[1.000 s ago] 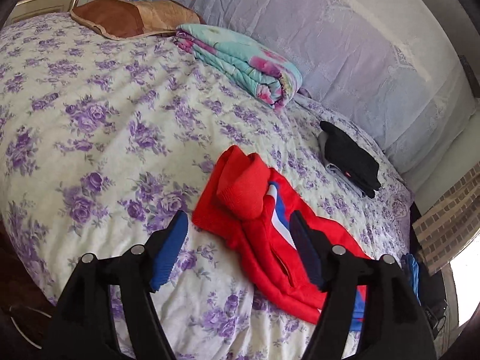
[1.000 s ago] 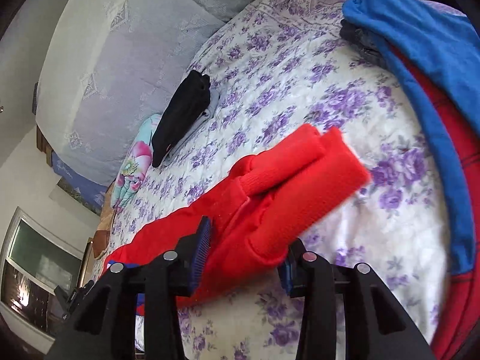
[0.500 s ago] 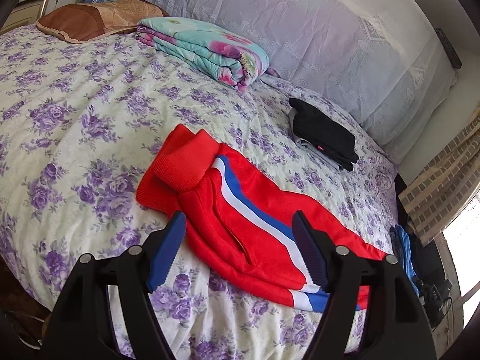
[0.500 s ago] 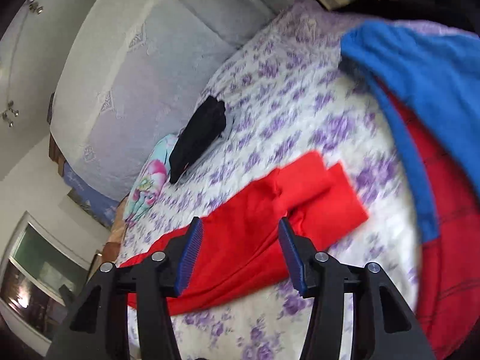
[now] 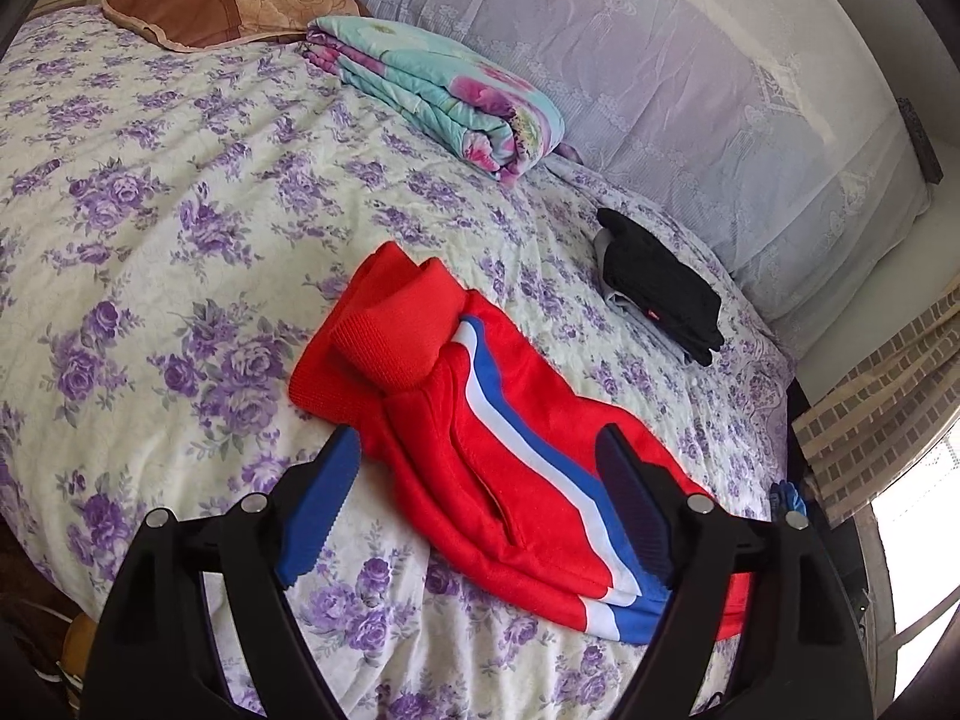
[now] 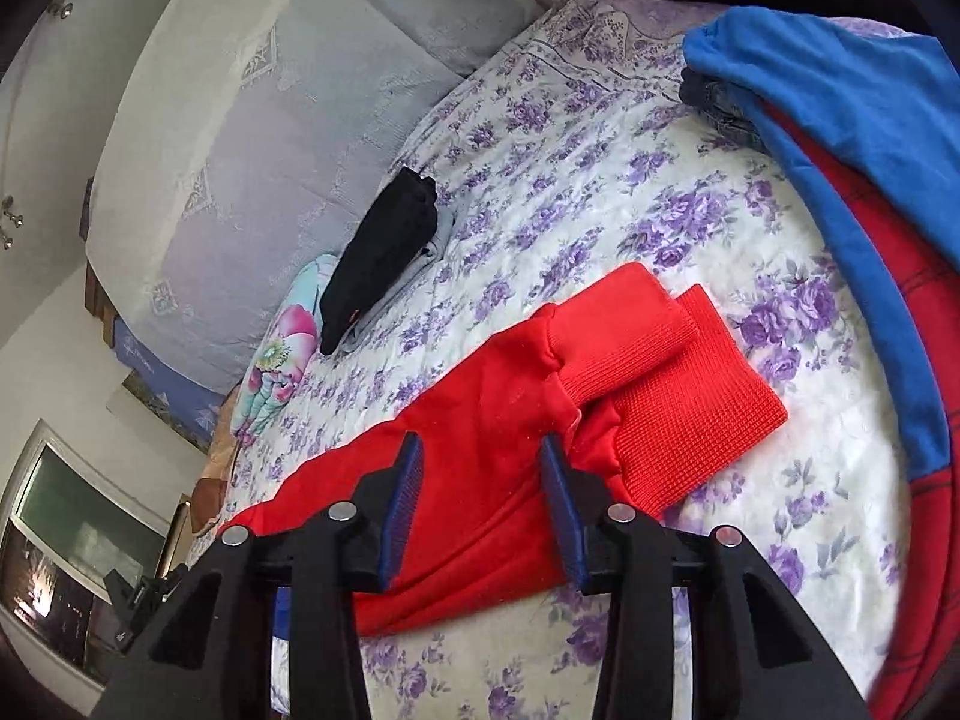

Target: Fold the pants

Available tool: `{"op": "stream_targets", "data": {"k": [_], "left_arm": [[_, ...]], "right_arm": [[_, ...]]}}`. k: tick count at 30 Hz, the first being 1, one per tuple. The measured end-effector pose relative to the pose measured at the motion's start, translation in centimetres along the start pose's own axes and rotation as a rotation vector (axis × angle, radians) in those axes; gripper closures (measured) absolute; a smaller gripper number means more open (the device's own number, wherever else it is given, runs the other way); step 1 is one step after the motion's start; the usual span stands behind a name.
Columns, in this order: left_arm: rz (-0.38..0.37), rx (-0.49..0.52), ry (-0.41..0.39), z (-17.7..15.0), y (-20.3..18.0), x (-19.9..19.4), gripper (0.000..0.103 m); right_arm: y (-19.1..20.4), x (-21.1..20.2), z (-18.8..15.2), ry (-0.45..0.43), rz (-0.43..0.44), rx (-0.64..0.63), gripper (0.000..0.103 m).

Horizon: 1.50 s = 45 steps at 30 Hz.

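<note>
we see the red pants [image 5: 480,438] lying on the bedspread [image 5: 180,192], which is white with purple roses. the pants have a blue and white stripe down the side, and their ribbed cuffs [image 6: 678,372] lie one partly over the other at one end.

our left gripper [image 5: 474,510] hangs above the pants with its jaws spread wide — nothing sits between the blue pads [image 5: 318,510], and we cannot tell whether any of them touches the cloth. our right gripper [image 6: 480,510] hovers near the cuff end of the pants, jaws apart too, with red fabric showing in the gap but not pinched.

farther up the bed, a folded black garment [image 5: 660,288] rests on something grey, well apart from the pants. a rolled floral quilt [image 5: 444,102] in teal and pink lies near a brown pillow [image 5: 210,6], both beside the pale lace-covered headboard [image 5: 690,60].

from the right wrist view, a blue garment [image 6: 840,120] is draped over a red one with dark web lines [image 6: 924,312] at the edge of the bed — near the cuffs but not touching them.
</note>
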<state>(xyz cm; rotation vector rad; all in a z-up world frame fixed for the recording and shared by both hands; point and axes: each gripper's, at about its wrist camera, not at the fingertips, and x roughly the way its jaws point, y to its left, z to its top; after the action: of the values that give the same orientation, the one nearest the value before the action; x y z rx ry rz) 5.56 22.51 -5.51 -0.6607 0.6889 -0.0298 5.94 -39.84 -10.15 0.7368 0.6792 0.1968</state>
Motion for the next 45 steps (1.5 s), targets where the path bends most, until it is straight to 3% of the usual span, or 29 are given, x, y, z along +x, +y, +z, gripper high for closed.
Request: {"op": "stream_targets", "data": {"k": [2, 8, 12, 16, 18, 20, 21, 23, 27, 31, 34, 35, 37, 43, 45], "left_arm": [[0.005, -0.016, -0.003, 0.6, 0.2, 0.0, 0.025], [0.016, -0.02, -0.03, 1.7, 0.1, -0.3, 0.027], [0.036, -0.008, 0.014, 2.1, 0.1, 1.3, 0.038], [0.063, -0.06, 0.03, 2.2, 1.1, 2.4, 0.045], [0.074, -0.061, 0.022, 2.3, 1.3, 2.4, 0.05], [0.083, -0.054, 0.015, 2.3, 1.4, 2.4, 0.071], [0.08, -0.051, 0.017, 2.4, 1.4, 2.5, 0.076], [0.065, -0.056, 0.017, 2.6, 1.6, 2.5, 0.077], [0.093, -0.002, 0.033, 2.6, 1.0, 3.2, 0.077], [0.098, 0.006, 0.043, 2.1, 0.8, 4.0, 0.057], [0.123, 0.017, 0.034, 2.0, 0.5, 4.3, 0.063], [0.125, 0.005, 0.033, 2.0, 0.6, 4.3, 0.077], [0.08, -0.023, 0.036, 2.1, 1.2, 3.9, 0.085], [-0.052, -0.072, 0.043, 2.2, 1.3, 2.4, 0.087], [-0.074, -0.062, 0.043, 2.6, 0.5, 2.2, 0.087]], "right_arm": [[-0.3, 0.6, -0.3, 0.001, -0.005, 0.002, 0.072], [0.6, -0.2, -0.2, -0.039, -0.017, -0.065, 0.072], [0.0, 0.4, -0.2, -0.022, -0.019, -0.04, 0.074], [0.1, 0.3, -0.4, -0.026, -0.013, -0.029, 0.073], [0.3, 0.2, -0.3, -0.032, -0.008, -0.032, 0.073], [0.6, -0.1, -0.2, -0.049, -0.003, -0.051, 0.075], [0.9, -0.4, -0.2, -0.059, -0.006, -0.067, 0.08], [1.4, -0.7, 0.0, -0.067, -0.011, -0.102, 0.093], [1.3, -0.4, 0.2, -0.029, -0.02, -0.104, 0.093], [0.8, 0.6, -0.2, 0.021, -0.004, -0.065, 0.09], [1.0, 0.8, -0.5, 0.017, 0.005, -0.079, 0.09], [1.1, 0.7, -0.5, 0.014, 0.009, -0.091, 0.093], [1.3, 0.2, -0.5, -0.002, 0.024, -0.102, 0.096], [1.2, -1.9, 0.5, -0.047, 0.046, -0.085, 0.1], [1.3, -2.0, 0.9, -0.012, 0.044, -0.089, 0.1]]}}
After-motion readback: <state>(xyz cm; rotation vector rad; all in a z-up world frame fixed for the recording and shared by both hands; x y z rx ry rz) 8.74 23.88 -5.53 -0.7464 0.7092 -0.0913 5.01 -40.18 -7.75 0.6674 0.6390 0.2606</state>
